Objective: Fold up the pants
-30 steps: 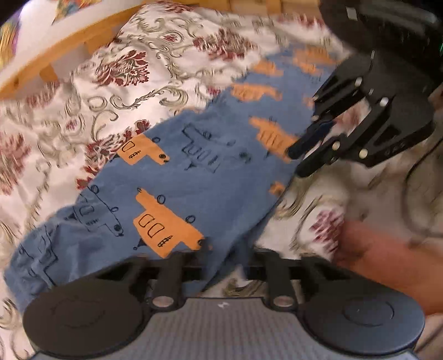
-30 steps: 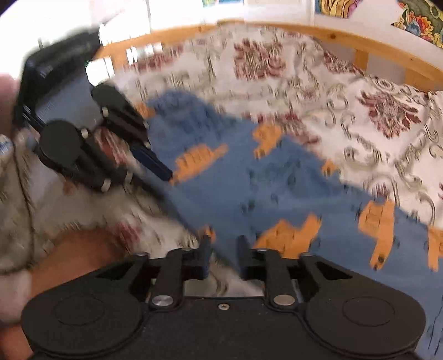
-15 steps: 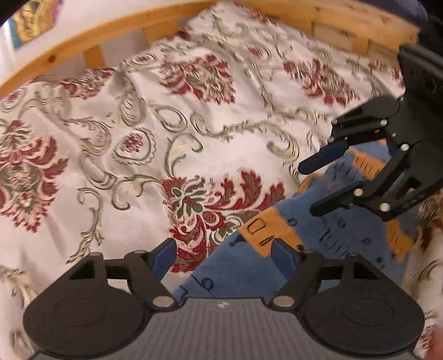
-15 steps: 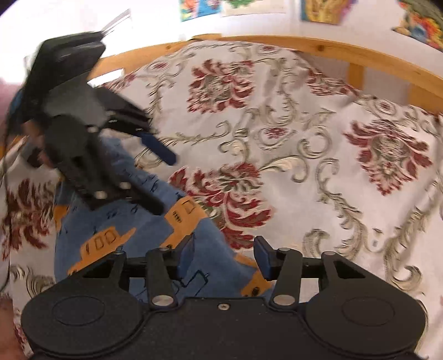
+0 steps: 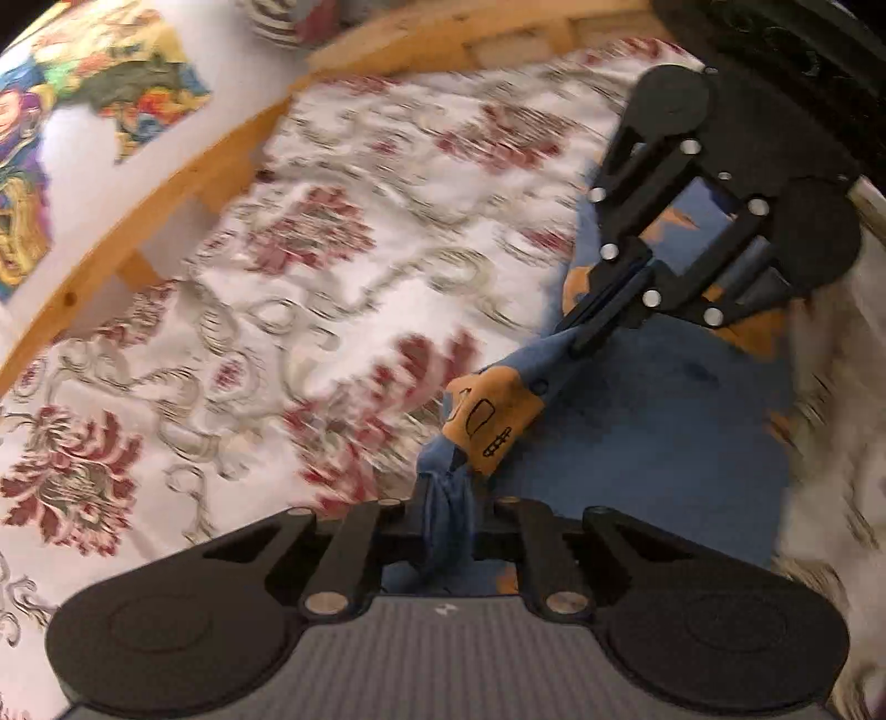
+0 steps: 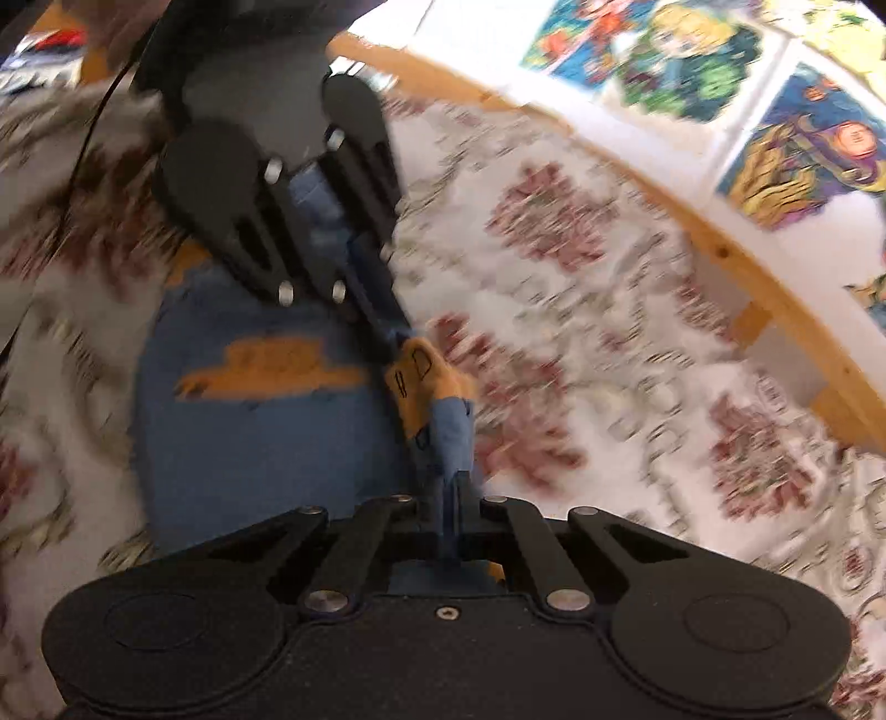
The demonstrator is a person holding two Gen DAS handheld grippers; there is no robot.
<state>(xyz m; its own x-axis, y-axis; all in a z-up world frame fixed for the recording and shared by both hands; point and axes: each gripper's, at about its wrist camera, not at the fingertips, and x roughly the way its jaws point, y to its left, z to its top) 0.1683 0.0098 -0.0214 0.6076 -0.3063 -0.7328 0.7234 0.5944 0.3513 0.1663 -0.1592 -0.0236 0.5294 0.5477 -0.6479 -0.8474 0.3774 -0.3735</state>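
The blue pants (image 5: 653, 421) with orange printed vehicles lie on the floral bedspread. My left gripper (image 5: 447, 498) is shut on a bunched blue edge of the pants. My right gripper (image 6: 455, 498) is shut on the same edge, a short way along. Between the two, the cloth is pulled taut and lifted, showing an orange patch (image 5: 490, 418). In the left wrist view the right gripper (image 5: 587, 327) pinches the cloth at upper right. In the right wrist view the left gripper (image 6: 387, 332) pinches it at upper left. The rest of the pants (image 6: 249, 421) lies flat below.
The white bedspread (image 5: 310, 310) with red and grey flowers covers the bed. A wooden bed rail (image 5: 183, 188) curves along the far side, also seen as the rail (image 6: 720, 243) in the right wrist view. Colourful posters (image 6: 664, 50) hang on the wall behind.
Half a second ago both grippers stood open over the pants' edge. Both have since closed on the cloth and lifted it, and the views are blurred with motion.
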